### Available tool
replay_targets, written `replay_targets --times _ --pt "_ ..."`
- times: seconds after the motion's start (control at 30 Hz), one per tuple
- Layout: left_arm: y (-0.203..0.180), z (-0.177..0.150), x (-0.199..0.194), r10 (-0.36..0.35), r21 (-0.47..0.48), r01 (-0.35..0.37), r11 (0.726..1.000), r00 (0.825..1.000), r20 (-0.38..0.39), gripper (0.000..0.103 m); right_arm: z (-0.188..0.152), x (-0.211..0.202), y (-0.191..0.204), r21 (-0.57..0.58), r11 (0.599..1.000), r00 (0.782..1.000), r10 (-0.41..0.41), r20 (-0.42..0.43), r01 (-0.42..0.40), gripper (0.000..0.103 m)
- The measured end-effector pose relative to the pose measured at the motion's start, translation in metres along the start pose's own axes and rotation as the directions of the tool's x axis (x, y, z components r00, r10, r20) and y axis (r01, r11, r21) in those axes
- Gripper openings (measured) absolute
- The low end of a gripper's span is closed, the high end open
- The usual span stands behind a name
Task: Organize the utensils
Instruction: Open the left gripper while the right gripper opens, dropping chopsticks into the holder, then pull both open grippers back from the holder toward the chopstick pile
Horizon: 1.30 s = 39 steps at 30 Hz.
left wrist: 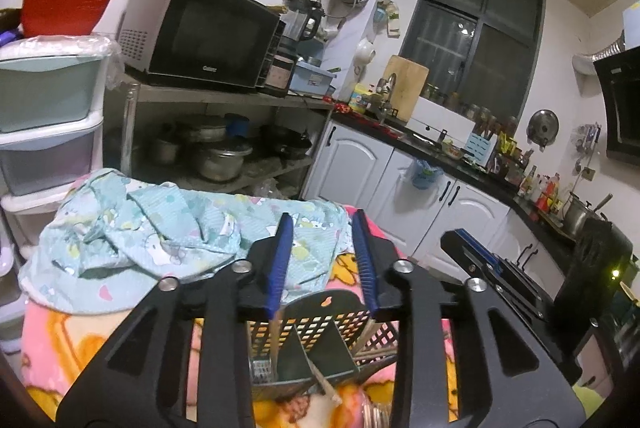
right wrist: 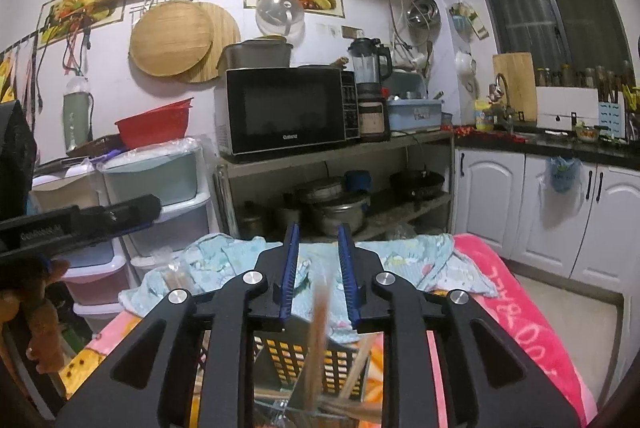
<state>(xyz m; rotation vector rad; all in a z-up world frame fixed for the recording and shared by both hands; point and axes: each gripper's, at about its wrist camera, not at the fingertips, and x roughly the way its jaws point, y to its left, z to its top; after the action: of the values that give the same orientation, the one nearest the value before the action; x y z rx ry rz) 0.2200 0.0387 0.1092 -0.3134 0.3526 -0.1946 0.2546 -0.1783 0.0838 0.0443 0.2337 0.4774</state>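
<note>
I have both tools over the dark perforated plastic utensil caddy (left wrist: 320,332), which sits near me on the pink cartoon-print blanket (left wrist: 60,340), just this side of the crumpled pale-blue patterned cloth (left wrist: 160,228).

My left gripper (left wrist: 324,252) stands with its blue-padded fingers (left wrist: 280,252) apart and nothing pressed between them. Below it a wooden chopstick (left wrist: 275,340) stands in the caddy's left compartment, and another pale stick (left wrist: 324,384) leans out over the near rim.

My right gripper (right wrist: 318,256) is also parted. A blurred brown wooden stick (right wrist: 318,340) hangs in the gap beneath its pads; I judge it is loose, not clamped, because the pads do not touch it. More light wooden chopsticks (right wrist: 356,368) slant in the caddy's right side.

What worries me:
- The blurred stick looks to be dropping free. If it strikes the divider or the rim, I expect it could bounce out onto the blanket.
- The stick leaning over the near rim seems poorly seated. A nudge from either tool might tip it out.
- The caddy rests on soft, uneven fabric. A downward push from my fingers could rock or topple it, spilling what is already sorted.
- My two tools are near each other, the other tool's black body (left wrist: 500,268) just to the right of the left one, so they may collide over the caddy.
</note>
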Motion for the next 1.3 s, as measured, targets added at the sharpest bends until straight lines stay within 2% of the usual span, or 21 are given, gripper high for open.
replay_targets --times 0.33,0.63,1.3 --pt "0.003 0.0 -0.022 0.044 -0.003 -0.044 0.999 0.999 0.028 0.067 -0.009 -0.022 -0.012 0.022 1.0 1.0 -0.02 -0.024 0.021 0.034" --pt "0.004 -0.003 -0.04 0.062 -0.004 -0.062 0.998 0.997 0.038 0.092 -0.01 -0.044 -0.015 0.019 1.0 0.999 -0.021 -0.039 0.022 0.041" --pt "0.004 -0.033 -0.063 0.055 -0.019 -0.055 0.998 0.998 -0.013 0.092 -0.027 -0.085 -0.001 -0.042 0.999 0.995 -0.004 -0.1 -0.001 0.043"
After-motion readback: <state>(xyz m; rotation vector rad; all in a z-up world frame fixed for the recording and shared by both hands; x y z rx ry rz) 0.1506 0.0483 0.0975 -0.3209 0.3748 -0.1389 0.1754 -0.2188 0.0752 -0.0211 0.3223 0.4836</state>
